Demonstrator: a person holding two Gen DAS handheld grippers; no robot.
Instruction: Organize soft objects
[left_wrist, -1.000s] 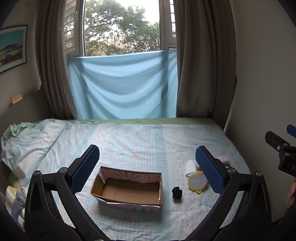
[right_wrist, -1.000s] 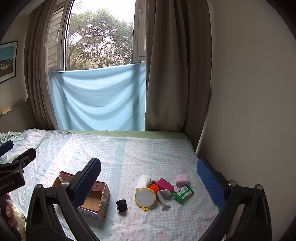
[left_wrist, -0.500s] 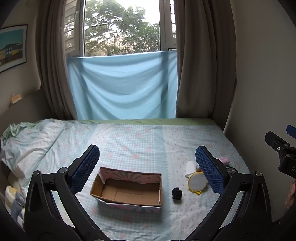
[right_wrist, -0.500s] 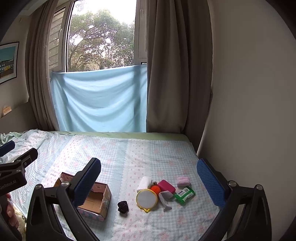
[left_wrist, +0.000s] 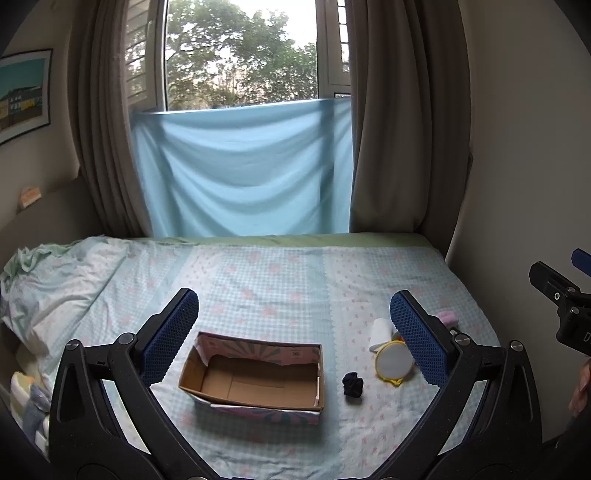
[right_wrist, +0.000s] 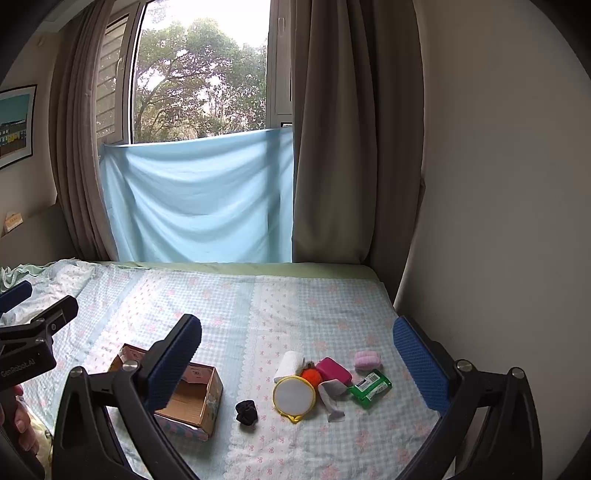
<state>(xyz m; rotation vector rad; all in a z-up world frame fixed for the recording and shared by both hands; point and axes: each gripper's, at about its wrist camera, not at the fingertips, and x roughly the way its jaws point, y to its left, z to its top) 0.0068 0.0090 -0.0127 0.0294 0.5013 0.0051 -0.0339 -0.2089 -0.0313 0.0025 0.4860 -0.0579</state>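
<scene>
1. The left hand-held gripper (left_wrist: 293, 325) hangs above the bed (left_wrist: 280, 273), its blue-padded fingers (left_wrist: 171, 332) spread wide with nothing between them.
2. The right hand-held gripper (right_wrist: 297, 360) is likewise spread wide and holds nothing, raised over the bed's right half.
3. An open cardboard box (left_wrist: 255, 376) with a patterned outside sits on the checked bedspread, nothing visible inside it.
4. Just right of the box lies a small dark scrunchie (right_wrist: 246, 410), apart from the box wall.
5. Further right is a cluster: a round yellow-rimmed mirror (right_wrist: 294, 395), a white roll (right_wrist: 289, 363) behind it, an orange pompom (right_wrist: 310, 376), a magenta case (right_wrist: 333, 371), a pale pink sponge-like piece (right_wrist: 366, 360), a green packet (right_wrist: 369, 384) and a grey cloth strip (right_wrist: 331, 397).
6. The mirror touches the pompom; the green packet lies just beside the magenta case.
7. A blue sheet (right_wrist: 199, 203) hangs across the lower window.
</scene>
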